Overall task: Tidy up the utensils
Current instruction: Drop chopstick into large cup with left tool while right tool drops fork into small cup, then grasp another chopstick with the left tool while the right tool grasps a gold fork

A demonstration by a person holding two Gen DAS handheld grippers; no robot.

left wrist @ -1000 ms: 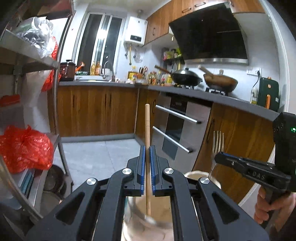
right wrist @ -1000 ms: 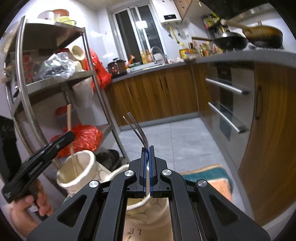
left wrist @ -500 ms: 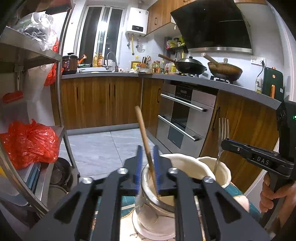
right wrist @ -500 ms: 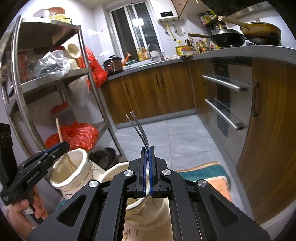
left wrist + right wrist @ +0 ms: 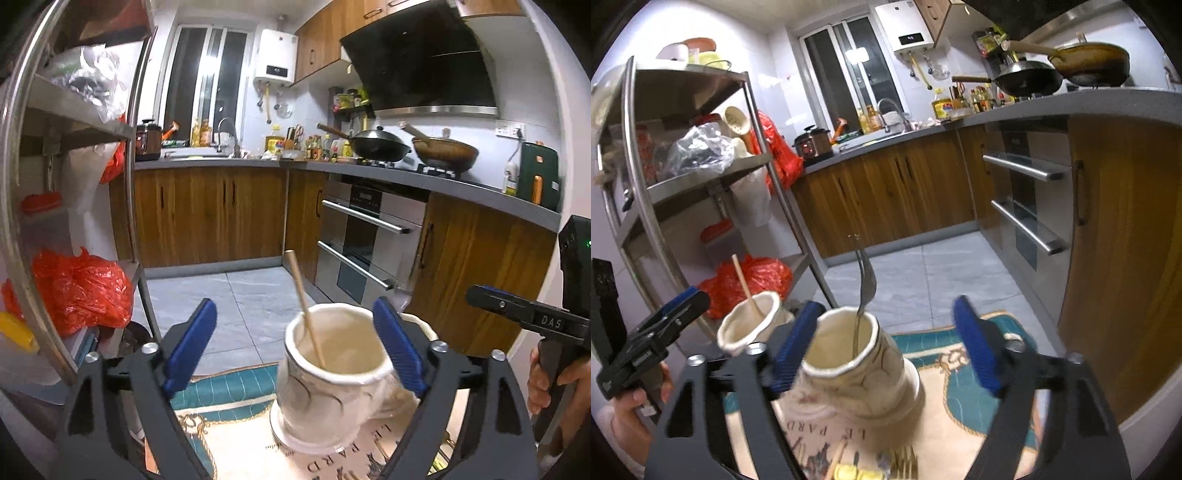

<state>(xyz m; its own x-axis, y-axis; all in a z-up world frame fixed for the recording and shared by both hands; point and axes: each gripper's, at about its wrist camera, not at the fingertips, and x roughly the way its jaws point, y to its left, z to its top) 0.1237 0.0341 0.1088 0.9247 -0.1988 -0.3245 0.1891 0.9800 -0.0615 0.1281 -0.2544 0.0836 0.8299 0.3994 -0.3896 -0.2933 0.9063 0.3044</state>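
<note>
Left wrist view, from left to right: a steel shelf rack (image 5: 22,206) with a red plastic bag (image 5: 81,291) on a lower shelf stands at the far left. The left gripper (image 5: 295,339) occupies the near centre; its blue-padded jaws have just been opening and now stand spread wide, pinching nothing. Between and just beyond them a cream ceramic jar (image 5: 332,384) rests on a printed mat (image 5: 236,435). A wooden chopstick (image 5: 304,308) stands inside this jar, leaning left against the rim, clear of both pads. A second jar's rim is partly visible behind the right pad. At the far right the right gripper (image 5: 517,314) appears side-on, held by a hand (image 5: 554,376).

Right wrist view, from left to right: the steel shelf rack again fills the left side. The left gripper, side-on, is near the left edge. Beside it stands the chopstick's jar. In the near centre a second cream jar (image 5: 849,376) holds a metal fork (image 5: 866,284), tines up, leaning on the far rim. The right gripper's jaws have likewise just been opening and now stand spread on either side of this jar, gripping nothing; the left pad is near the jar's rim, though contact cannot be judged. More utensils (image 5: 882,465), blurred, lie on the mat at the near edge. Wooden cabinets (image 5: 894,195) and an oven (image 5: 1027,206) line the far and right sides.
</note>
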